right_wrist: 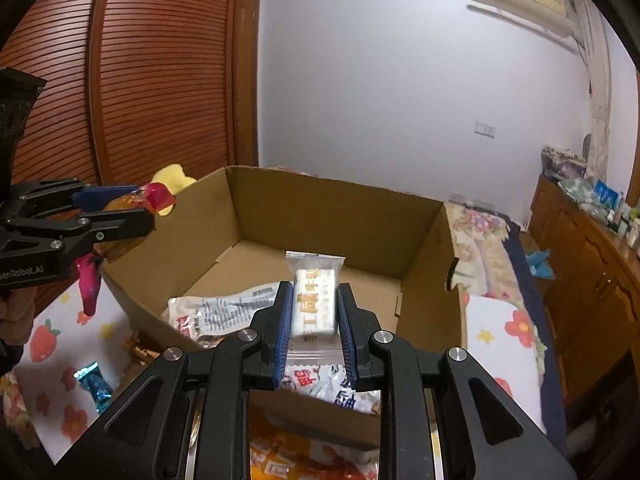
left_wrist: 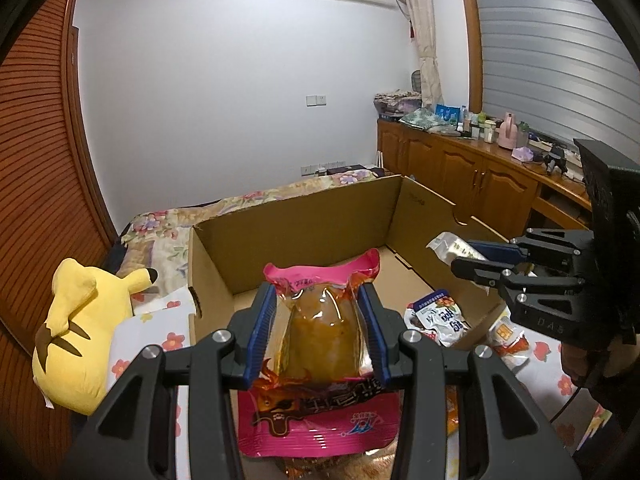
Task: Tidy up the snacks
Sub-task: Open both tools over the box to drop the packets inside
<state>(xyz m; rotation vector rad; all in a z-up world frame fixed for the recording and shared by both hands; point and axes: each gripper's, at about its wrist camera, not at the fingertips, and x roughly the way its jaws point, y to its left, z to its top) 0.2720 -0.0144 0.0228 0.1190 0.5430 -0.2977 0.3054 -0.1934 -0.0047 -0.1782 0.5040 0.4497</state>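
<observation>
My left tool (left_wrist: 320, 330) is clamped on the pink snack pouch (left_wrist: 322, 320), my right tool (right_wrist: 314, 330) grips the white nougat packet (right_wrist: 314, 300), both over the cardboard box (right_wrist: 332, 208).

Dim, even indoor light with a bluish cast, soft faint shadows, strong fisheye bending and black vignette at edges, glare on glossy pink-and-amber snack pouch (left_wrist: 320, 320), mild softness throughout.

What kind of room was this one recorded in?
Most likely a bedroom in a home. A bed with a floral cover lies behind the cardboard box, a louvred wooden wardrobe fills one wall, and a yellow plush toy rests on the bed.
</observation>
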